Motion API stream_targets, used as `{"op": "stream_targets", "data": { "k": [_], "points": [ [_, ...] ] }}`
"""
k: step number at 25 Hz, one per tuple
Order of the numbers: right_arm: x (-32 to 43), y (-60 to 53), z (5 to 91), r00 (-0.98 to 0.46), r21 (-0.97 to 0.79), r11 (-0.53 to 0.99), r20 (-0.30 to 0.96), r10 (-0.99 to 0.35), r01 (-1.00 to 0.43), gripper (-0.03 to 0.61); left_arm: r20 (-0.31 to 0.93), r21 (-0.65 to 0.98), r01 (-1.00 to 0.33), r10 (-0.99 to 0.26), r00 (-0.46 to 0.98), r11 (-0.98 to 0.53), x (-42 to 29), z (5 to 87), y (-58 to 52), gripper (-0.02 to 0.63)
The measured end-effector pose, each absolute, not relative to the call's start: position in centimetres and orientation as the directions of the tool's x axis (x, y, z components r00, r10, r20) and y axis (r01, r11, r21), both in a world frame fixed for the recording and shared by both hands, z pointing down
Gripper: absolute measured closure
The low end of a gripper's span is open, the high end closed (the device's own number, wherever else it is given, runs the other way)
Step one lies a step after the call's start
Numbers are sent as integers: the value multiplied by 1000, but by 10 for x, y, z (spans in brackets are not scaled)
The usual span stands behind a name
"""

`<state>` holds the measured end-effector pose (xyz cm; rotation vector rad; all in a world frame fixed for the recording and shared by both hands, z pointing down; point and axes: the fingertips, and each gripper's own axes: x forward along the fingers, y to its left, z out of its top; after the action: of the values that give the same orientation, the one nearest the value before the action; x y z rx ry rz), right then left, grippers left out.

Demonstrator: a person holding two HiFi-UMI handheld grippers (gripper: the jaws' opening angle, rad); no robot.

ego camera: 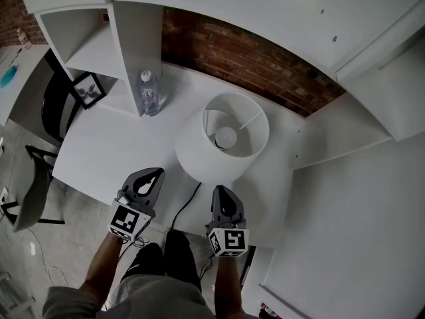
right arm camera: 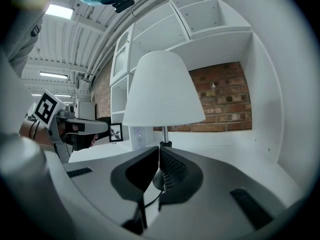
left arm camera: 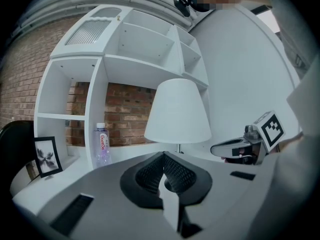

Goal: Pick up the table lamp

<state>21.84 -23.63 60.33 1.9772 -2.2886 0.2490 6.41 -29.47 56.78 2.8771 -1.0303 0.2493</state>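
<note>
The table lamp (ego camera: 222,138) stands on the white desk (ego camera: 106,151), its white shade seen from above with the bulb inside. A black cord (ego camera: 188,203) runs from it to the desk's front edge. My left gripper (ego camera: 157,173) is shut and empty, short of the shade on its left. My right gripper (ego camera: 220,191) is shut and empty too, just in front of the shade. In the left gripper view, the lamp shade (left arm camera: 177,111) rises beyond the shut gripper (left arm camera: 163,154). In the right gripper view, the shade (right arm camera: 162,91) and metal stem (right arm camera: 163,134) stand straight ahead of the shut gripper (right arm camera: 159,149).
A clear water bottle (ego camera: 149,93) stands against a white shelf upright, with a framed picture (ego camera: 88,89) left of it. White shelving (ego camera: 279,5) overhangs a brick wall (ego camera: 252,62). A white side panel (ego camera: 352,131) bounds the desk on the right. A chair (ego camera: 30,185) stands at the left.
</note>
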Motion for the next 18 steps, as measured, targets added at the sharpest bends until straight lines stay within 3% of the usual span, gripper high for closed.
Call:
{"op": "stream_targets", "data": {
  "k": [18],
  "points": [
    [223, -281, 649, -190, -49, 185, 138, -972, -982, 555, 165, 18, -671, -660, 733, -741, 63, 622, -319, 611]
  ]
}}
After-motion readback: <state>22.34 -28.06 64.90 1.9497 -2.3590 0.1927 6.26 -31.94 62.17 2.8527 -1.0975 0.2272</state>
